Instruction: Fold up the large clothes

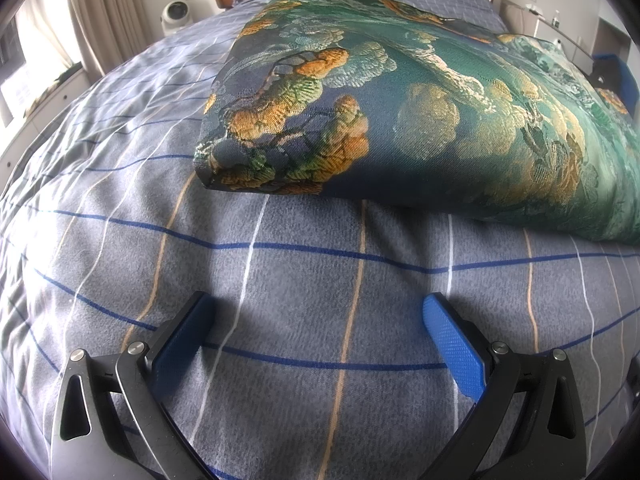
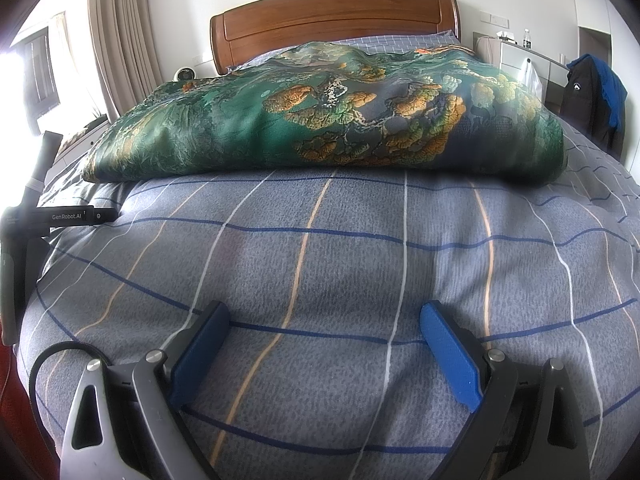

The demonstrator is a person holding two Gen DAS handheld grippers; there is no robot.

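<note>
The left gripper (image 1: pixel 316 312) hangs low over the bed (image 1: pixel 280 280), jaws spread wide with nothing between them but the checked grey cover. The right gripper (image 2: pixel 324 320) is the same, wide apart and empty over the bed (image 2: pixel 340 272). Further up the mattress lies the folded green and orange patterned cloth (image 1: pixel 420 112), a thick bundle resting flat on the cover, clear of both grippers (image 2: pixel 320 124). Behind it stands the wooden headboard (image 2: pixel 336 16), with curtains (image 2: pixel 120 40) off to the left.

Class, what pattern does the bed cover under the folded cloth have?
Grey bed cover with blue, white and tan grid lines; clearest in the right wrist view.
</note>
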